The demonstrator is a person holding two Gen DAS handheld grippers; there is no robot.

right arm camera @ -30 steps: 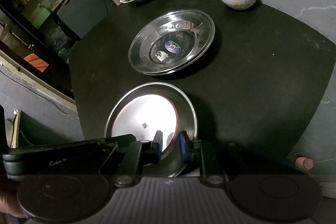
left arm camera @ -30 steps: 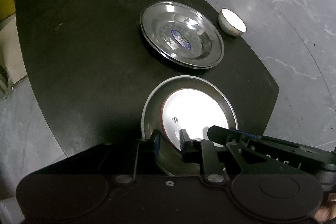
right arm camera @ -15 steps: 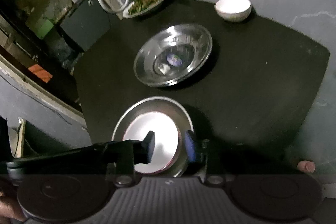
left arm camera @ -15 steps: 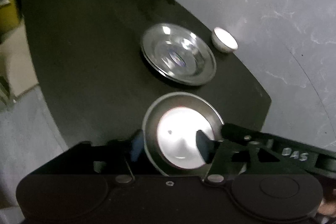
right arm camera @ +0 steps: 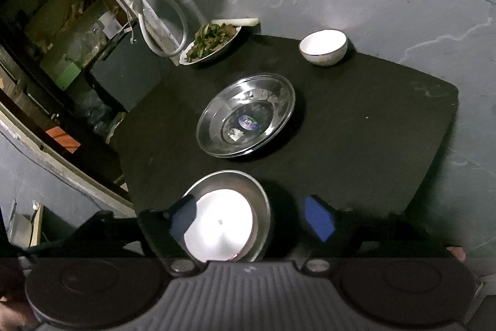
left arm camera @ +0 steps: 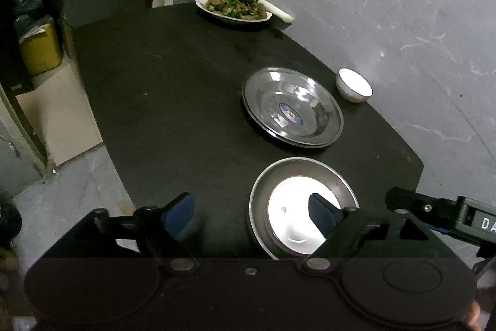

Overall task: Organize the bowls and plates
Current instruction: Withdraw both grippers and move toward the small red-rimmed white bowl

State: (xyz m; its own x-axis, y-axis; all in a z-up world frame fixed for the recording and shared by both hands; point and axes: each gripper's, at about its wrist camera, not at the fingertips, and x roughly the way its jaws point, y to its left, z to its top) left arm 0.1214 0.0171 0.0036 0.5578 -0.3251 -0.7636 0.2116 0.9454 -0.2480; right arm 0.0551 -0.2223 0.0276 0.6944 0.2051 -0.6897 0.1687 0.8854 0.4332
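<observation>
Left gripper (left arm camera: 251,211): matte black throughout, with a broad rounded housing across 6 o'clock. Tipped with two blue pads (left arm camera: 178,214) on angular black fingers. Fastened with silver screw heads (left arm camera: 183,263) at 5 and 7 o'clock and a smaller one dead centre. Embossed with a round disc at 4 o'clock. Opening at this moment, with nothing gripped.

Right gripper (right arm camera: 251,217): same black fingers and blue pads (right arm camera: 319,217), but fronted by a grey ribbed housing (right arm camera: 248,284) at 6 o'clock. Flanked by dark round discs at 5 and 7 o'clock. Marked with white lettering along its side, legible only in part. Opening too, pads pressing nothing.
</observation>
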